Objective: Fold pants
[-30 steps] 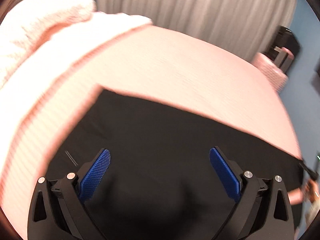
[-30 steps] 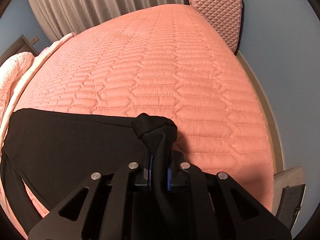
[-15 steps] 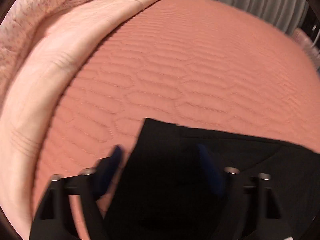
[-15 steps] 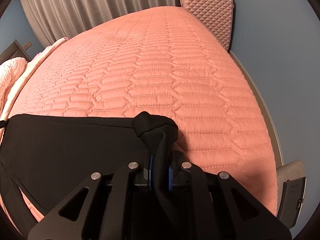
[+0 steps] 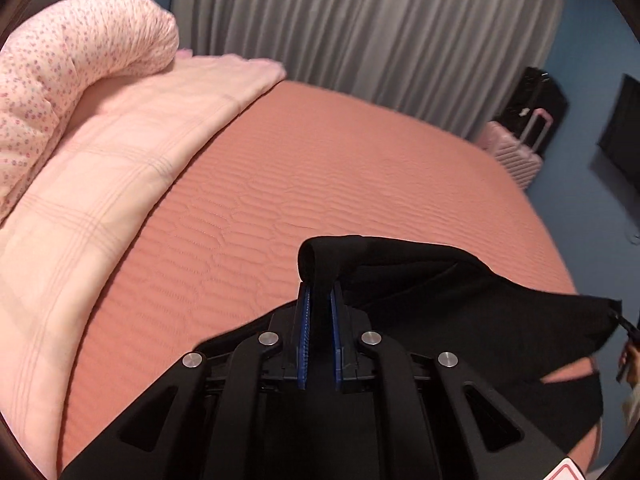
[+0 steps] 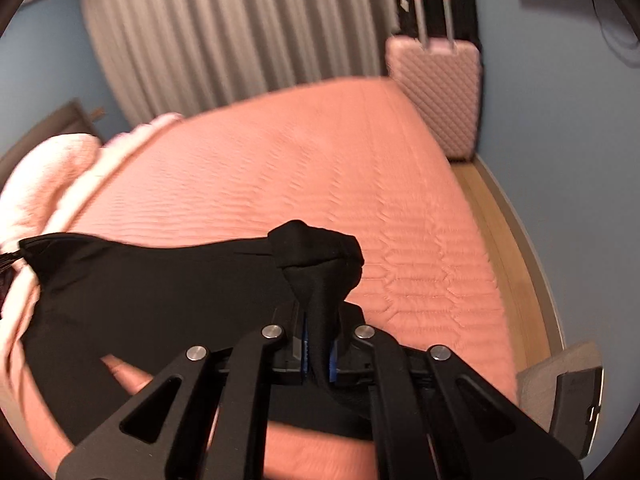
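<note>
The black pants hang stretched between my two grippers above the salmon quilted bed. My left gripper is shut on one corner of the pants, and a fold of cloth bulges past its blue pads. My right gripper is shut on the other corner of the pants, with a knot of cloth bunched above the jaws. The right gripper's tip shows at the far right of the left wrist view. The lower part of the pants is hidden under the grippers.
A pale pink blanket and a flowered duvet lie along the bed's left side. A pink suitcase stands at the far corner by the grey curtain. Wooden floor runs along the bed's right edge.
My left gripper was open over the flat pants; it has shut on a corner and lifted it. My right gripper, still shut, has risen with its corner, and the pants are off the bed.
</note>
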Motion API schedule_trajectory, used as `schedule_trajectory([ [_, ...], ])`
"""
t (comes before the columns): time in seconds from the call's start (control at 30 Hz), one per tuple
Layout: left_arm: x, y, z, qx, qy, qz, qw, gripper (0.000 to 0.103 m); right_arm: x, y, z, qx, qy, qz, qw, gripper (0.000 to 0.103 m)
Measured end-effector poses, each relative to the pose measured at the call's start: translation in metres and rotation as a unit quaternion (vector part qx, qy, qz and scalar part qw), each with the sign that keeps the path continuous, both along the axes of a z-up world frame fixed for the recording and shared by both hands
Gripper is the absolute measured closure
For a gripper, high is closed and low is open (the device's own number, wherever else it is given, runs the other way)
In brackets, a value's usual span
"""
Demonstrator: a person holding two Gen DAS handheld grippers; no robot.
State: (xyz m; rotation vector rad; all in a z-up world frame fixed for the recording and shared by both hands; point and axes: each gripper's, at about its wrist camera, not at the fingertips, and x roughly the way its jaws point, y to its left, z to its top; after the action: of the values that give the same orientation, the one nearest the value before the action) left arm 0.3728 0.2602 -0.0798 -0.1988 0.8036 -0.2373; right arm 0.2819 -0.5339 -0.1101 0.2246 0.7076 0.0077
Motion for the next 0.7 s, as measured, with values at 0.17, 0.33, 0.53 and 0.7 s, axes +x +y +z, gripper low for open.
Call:
schedule_trajectory([
  [0.17, -0.107, 0.037, 0.027, -0.015, -0.006, -0.029, 0.9994, 0.097, -0.086, 0.024, 0.036, -0.025, -0.006, 0.052, 0.998, 0.098],
  [0.33, -0.163, 0.081, -0.014, 0.039, 0.055, -0.002, 0.9977, 0.098, -0.148, 0.026, 0.001, -0.029, 0.073, 0.062, 0.995, 0.097],
  [0.53, -0.177, 0.096, -0.095, 0.148, 0.150, 0.042, 0.9766, 0.098, -0.185, 0.009, -0.062, -0.024, 0.165, 0.014, 0.986, 0.062],
  [0.7, -0.198, 0.134, -0.063, 0.145, 0.118, 0.149, 0.9710, 0.092, -0.229, -0.018, -0.034, -0.038, 0.127, -0.080, 0.988, 0.039],
])
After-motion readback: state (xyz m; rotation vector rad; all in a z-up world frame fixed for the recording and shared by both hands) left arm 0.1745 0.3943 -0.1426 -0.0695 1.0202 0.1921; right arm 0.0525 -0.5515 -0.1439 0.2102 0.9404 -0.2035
